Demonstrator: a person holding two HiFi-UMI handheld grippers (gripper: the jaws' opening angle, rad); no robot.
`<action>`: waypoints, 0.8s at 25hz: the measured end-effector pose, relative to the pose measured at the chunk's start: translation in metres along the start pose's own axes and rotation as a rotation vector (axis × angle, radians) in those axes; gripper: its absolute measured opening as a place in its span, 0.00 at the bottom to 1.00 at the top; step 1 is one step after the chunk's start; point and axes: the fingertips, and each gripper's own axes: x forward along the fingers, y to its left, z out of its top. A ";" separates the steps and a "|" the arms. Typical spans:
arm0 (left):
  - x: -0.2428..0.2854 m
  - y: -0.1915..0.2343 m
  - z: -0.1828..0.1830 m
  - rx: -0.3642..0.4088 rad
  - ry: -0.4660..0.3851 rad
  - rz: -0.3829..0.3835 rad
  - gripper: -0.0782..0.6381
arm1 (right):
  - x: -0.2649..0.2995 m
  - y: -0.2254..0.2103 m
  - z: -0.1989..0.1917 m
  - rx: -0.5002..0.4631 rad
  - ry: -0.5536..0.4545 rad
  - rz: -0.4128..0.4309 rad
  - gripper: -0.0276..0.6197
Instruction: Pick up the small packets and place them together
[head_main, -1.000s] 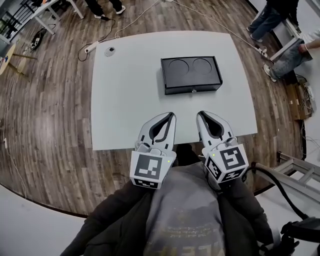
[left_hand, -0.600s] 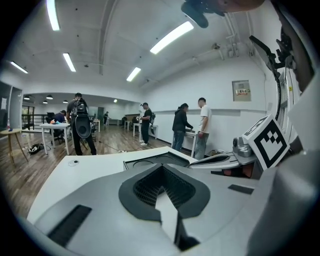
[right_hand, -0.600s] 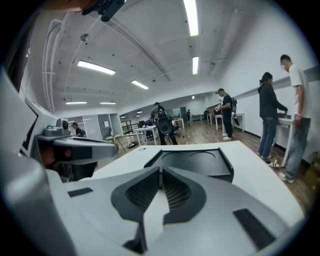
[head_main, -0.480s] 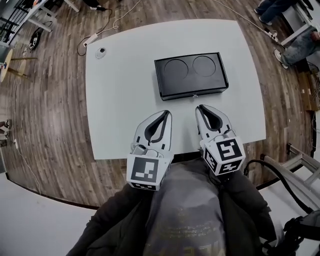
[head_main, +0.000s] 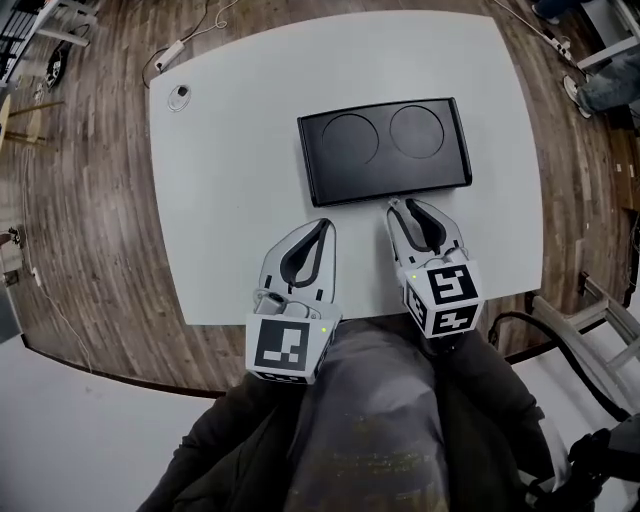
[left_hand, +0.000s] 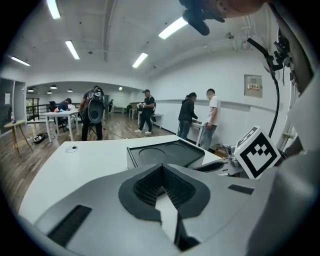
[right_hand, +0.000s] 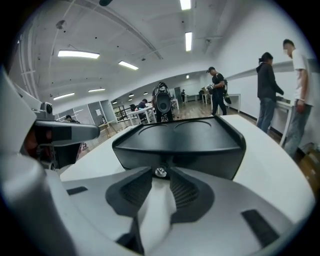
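No small packets show in any view. A closed black box (head_main: 385, 148) with two round recesses in its lid lies on the white table (head_main: 220, 200). My right gripper (head_main: 398, 207) is at the box's front wall. Its jaws have just been opening and stand slightly apart. In the right gripper view the box's small silver knob (right_hand: 160, 172) sits right at the gap between its tips; I see no pad pressing on it. My left gripper (head_main: 325, 226) hovers over bare table left of it, short of the box (left_hand: 167, 152), shut and empty.
A small round disc (head_main: 180, 93) lies near the table's far left corner. A power strip and cable (head_main: 170, 50) lie on the wooden floor beyond. Several people stand at desks in the background (left_hand: 200, 117). The table's near edge is just under my grippers.
Both grippers have moved forward and down toward the black box. The right one has reached its front wall and its jaws have parted; the left stayed shut.
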 end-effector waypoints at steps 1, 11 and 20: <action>0.002 0.002 -0.002 -0.004 0.009 0.001 0.11 | 0.005 -0.001 -0.001 0.005 0.012 0.003 0.19; 0.014 0.015 -0.011 -0.030 0.038 0.008 0.11 | 0.023 -0.003 -0.005 0.038 0.064 -0.003 0.19; 0.014 0.014 -0.015 -0.039 0.043 0.001 0.11 | 0.027 -0.004 -0.009 0.094 0.076 0.005 0.19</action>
